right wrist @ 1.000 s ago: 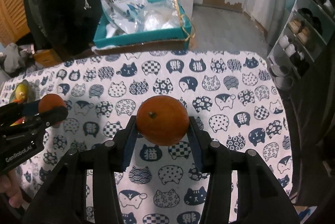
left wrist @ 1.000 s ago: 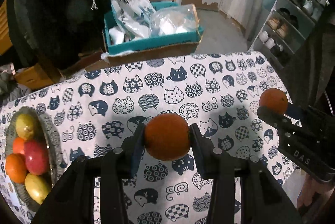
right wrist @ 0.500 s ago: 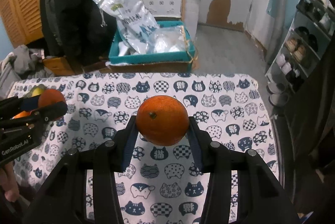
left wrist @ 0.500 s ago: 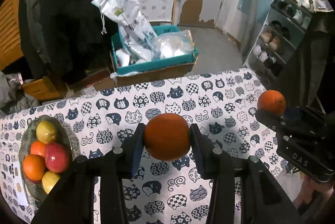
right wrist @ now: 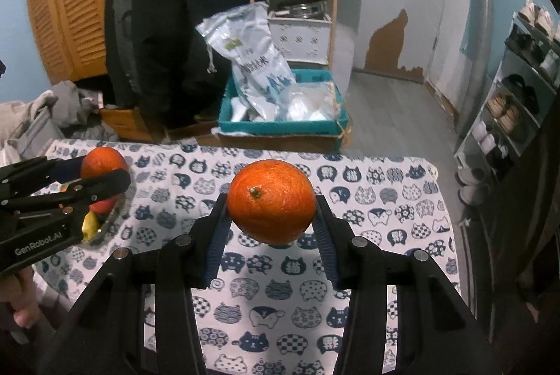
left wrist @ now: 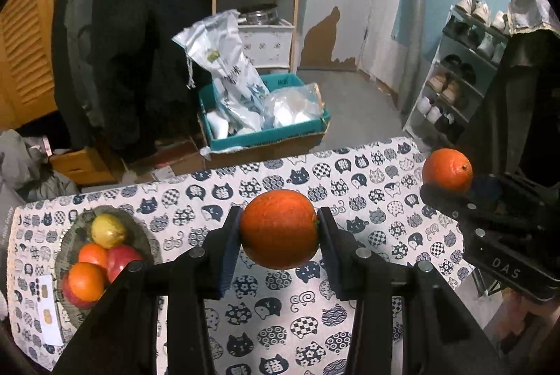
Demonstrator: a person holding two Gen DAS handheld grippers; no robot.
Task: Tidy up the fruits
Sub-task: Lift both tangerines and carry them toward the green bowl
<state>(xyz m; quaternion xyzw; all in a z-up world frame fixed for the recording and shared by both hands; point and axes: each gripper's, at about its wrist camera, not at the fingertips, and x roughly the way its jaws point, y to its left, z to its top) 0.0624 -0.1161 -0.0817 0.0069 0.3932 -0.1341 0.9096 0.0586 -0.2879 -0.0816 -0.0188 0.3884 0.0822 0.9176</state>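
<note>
A cluttered room with a shoe rack [left wrist: 455, 84] and a teal box [left wrist: 262, 126] of bags sits behind the cat-print tablecloth [left wrist: 350, 186]. On its left end, a grey plate [left wrist: 140, 235] holds apples, oranges and a yellow fruit — surely the collection point. Both tools hang above the cloth, loads clear of it, likely for carrying over. The left gripper [left wrist: 279, 229] is clamped around a left orange [left wrist: 279, 229], jaws spread fruit-wide. The right gripper [right wrist: 271, 202] likewise pinches the right orange [right wrist: 271, 202], stem end up.
</note>
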